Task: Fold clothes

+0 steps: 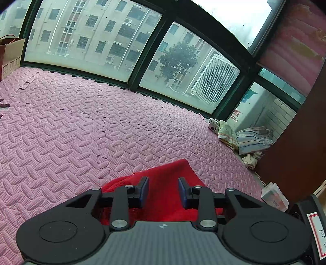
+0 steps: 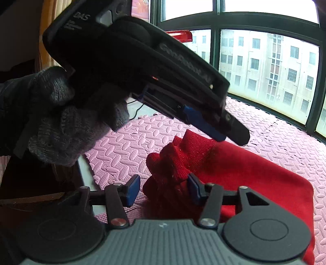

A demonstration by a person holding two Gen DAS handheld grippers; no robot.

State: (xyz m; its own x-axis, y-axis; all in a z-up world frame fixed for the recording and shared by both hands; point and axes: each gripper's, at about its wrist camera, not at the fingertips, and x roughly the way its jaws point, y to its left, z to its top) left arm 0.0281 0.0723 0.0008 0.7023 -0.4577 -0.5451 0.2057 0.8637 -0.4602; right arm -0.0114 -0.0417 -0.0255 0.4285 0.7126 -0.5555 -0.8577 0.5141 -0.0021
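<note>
- Soft, even daylight enters through the large dark-framed window [image 1: 130, 49], giving a moderately bright scene with no hard shadows.
- The upper panes [image 2: 264, 8] in the right wrist view are blown out to plain white.
- Fisheye distortion bends the window frames into curves, strongest near the edges, and darkens the extreme corners.
- The pink embossed foam floor mat [image 1: 71, 126] is crisp, its pattern clearly readable.
- The black handheld gripper [image 2: 230, 130] crossing the right wrist view is close, dark and slightly blurred, beside a grey knitted glove [image 2: 61, 126] in shade.
</note>
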